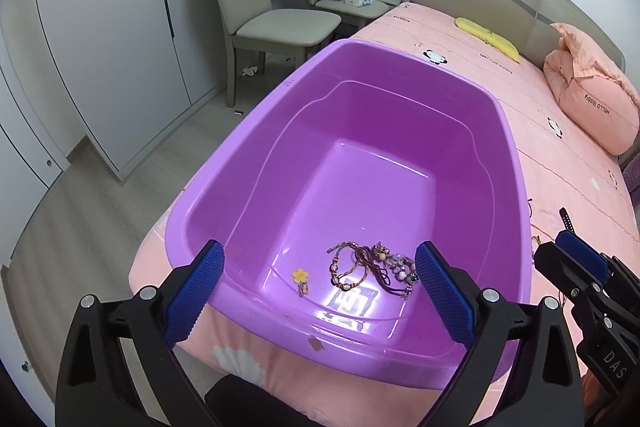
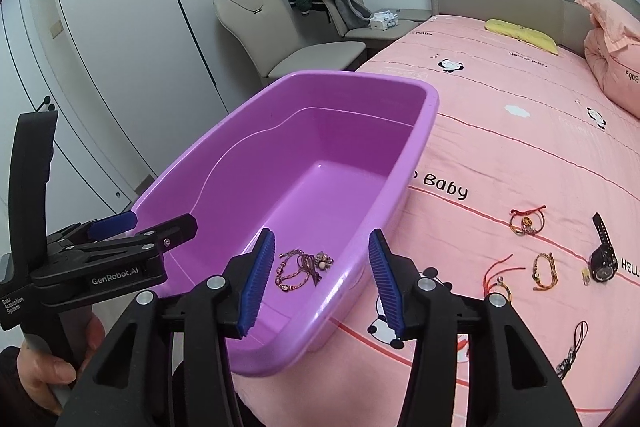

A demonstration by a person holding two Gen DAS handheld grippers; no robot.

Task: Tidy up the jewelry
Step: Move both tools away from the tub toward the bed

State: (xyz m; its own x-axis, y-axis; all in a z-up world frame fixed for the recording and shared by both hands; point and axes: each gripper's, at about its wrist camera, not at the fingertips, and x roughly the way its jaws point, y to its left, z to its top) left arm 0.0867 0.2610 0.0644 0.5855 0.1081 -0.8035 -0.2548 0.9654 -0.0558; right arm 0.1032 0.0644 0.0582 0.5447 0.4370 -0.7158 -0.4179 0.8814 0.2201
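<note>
While bracelets lie in purple tub, left hand-held gripper gapes wide above; right hand-held gripper half-spread, empty.

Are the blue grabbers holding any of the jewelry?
No. The left gripper and right gripper are both open and empty above the purple tub.

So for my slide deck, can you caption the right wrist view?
Open right claw above purple tub holding beaded bracelets; watch and more bracelets wait on the pink bed.

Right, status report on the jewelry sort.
Left gripper and right gripper open, empty. Beaded bracelets in purple plastic tub. Black wristwatch on pink bedspread.
</note>
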